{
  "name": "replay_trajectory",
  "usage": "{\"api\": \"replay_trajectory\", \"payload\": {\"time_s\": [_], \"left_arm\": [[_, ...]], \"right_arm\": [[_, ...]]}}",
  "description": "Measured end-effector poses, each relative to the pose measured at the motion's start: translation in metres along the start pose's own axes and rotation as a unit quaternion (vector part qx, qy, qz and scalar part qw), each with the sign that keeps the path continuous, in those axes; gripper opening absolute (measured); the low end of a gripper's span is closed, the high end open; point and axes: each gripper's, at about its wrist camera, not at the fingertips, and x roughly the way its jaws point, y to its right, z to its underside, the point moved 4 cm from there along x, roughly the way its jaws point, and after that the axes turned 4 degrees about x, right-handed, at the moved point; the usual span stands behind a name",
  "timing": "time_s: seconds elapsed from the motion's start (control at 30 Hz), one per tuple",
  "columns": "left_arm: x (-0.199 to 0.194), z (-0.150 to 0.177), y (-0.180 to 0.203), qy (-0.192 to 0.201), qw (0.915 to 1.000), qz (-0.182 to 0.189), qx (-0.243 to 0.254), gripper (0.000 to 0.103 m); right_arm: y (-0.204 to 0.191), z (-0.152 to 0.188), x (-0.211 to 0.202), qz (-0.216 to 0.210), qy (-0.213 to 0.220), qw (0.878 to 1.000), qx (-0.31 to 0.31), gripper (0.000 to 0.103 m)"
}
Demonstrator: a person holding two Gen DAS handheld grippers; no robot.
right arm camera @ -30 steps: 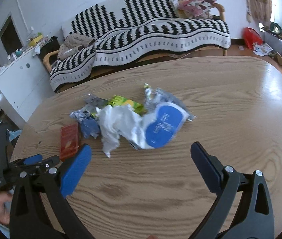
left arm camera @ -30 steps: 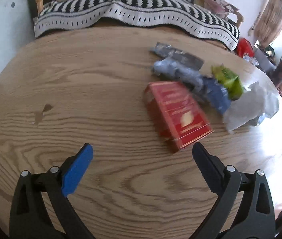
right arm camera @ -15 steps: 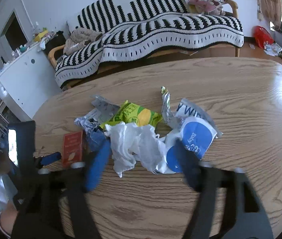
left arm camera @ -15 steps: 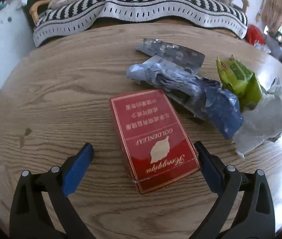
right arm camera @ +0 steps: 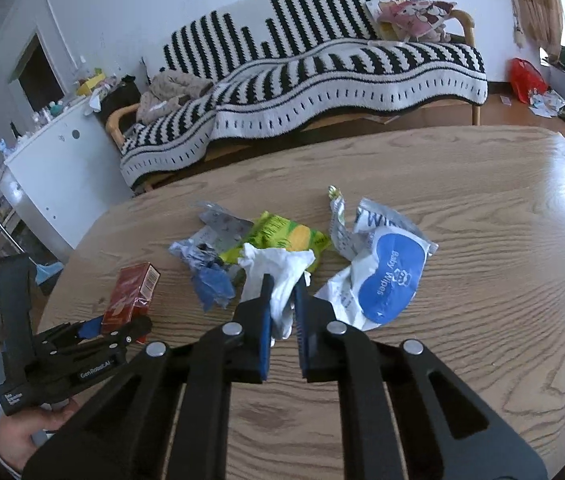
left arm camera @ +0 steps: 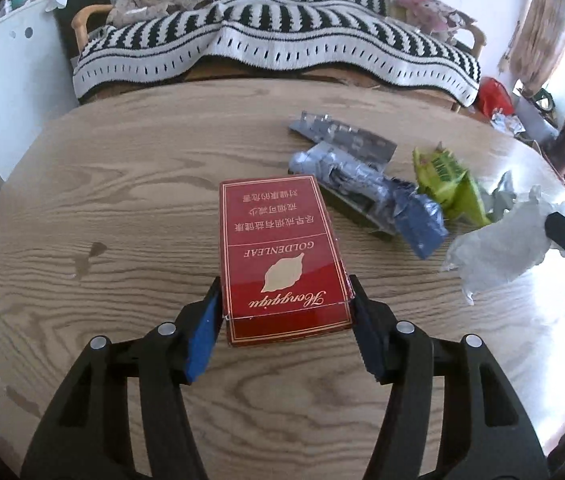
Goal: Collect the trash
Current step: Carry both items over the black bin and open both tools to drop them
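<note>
My left gripper (left arm camera: 284, 296) is shut on the near end of a red cigarette box (left arm camera: 278, 252), which also shows in the right wrist view (right arm camera: 132, 294) tilted up off the wooden table (right arm camera: 482, 240). My right gripper (right arm camera: 282, 292) is shut on a crumpled white tissue (right arm camera: 278, 268), also seen in the left wrist view (left arm camera: 498, 240). Beside it lie a green snack wrapper (right arm camera: 282, 236), a blue crumpled wrapper (right arm camera: 212, 284), a silver foil strip (left arm camera: 346, 136) and a blue and white baby wipes pack (right arm camera: 382, 276).
A sofa with a black and white striped blanket (right arm camera: 322, 80) stands behind the table. A white cabinet (right arm camera: 54, 168) stands at the left. The person's hand (right arm camera: 22, 436) holds the left gripper's body (right arm camera: 62, 360).
My left gripper moved forward and closed on the red box. My right gripper moved forward and closed on the white tissue.
</note>
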Motion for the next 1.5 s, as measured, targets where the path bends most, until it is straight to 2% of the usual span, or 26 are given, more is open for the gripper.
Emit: {"api": "replay_trajectory", "payload": {"time_s": [0.13,0.23,0.43,0.6,0.73,0.8,0.87,0.9,1.03,1.13,1.23,1.3,1.4,1.5], "left_arm": [[-0.018,-0.003,0.001,0.005,0.9999,-0.013,0.008,0.058],[-0.035,-0.002,0.007,0.011,0.9998,-0.007,0.017,0.058],[-0.066,0.007,0.040,0.024,0.9986,0.033,0.033,0.058],[-0.095,0.033,0.104,0.031,0.9928,0.092,0.071,0.058],[-0.120,0.068,0.164,0.024,0.9819,0.149,0.114,0.058],[-0.130,0.091,0.197,0.014,0.9735,0.181,0.139,0.058],[-0.137,0.118,0.228,-0.004,0.9630,0.212,0.166,0.058],[-0.138,0.136,0.249,-0.021,0.9547,0.230,0.187,0.058],[-0.134,0.184,0.301,-0.052,0.9338,0.247,0.253,0.058],[-0.113,0.221,0.326,-0.089,0.9262,0.249,0.269,0.058],[-0.081,0.261,0.343,-0.147,0.9174,0.253,0.270,0.058],[-0.066,0.284,0.349,-0.165,0.9109,0.253,0.281,0.058],[-0.040,0.303,0.351,-0.191,0.9019,0.233,0.310,0.058],[-0.037,0.294,0.354,-0.187,0.9048,0.239,0.298,0.058]], "right_arm": [[-0.011,-0.004,-0.020,-0.009,0.016,1.000,-0.008,0.011],[-0.016,-0.007,-0.034,-0.010,0.026,1.000,-0.010,0.011],[-0.010,0.001,-0.081,0.005,0.049,0.999,-0.007,0.011],[0.017,0.013,-0.145,0.034,0.085,0.996,0.008,0.011],[0.053,0.032,-0.208,0.076,0.111,0.991,0.009,0.011],[0.073,0.047,-0.236,0.098,0.120,0.988,0.015,0.011],[0.095,0.066,-0.262,0.116,0.125,0.985,0.028,0.011],[0.109,0.079,-0.278,0.127,0.127,0.983,0.037,0.011],[0.151,0.119,-0.318,0.162,0.126,0.977,0.066,0.011],[0.187,0.163,-0.318,0.188,0.099,0.972,0.102,0.011],[0.229,0.219,-0.278,0.205,0.029,0.967,0.151,0.011],[0.246,0.249,-0.254,0.210,-0.008,0.962,0.174,0.011],[0.264,0.279,-0.229,0.205,-0.038,0.954,0.214,0.011],[0.266,0.291,-0.218,0.201,-0.045,0.951,0.229,0.011]]}}
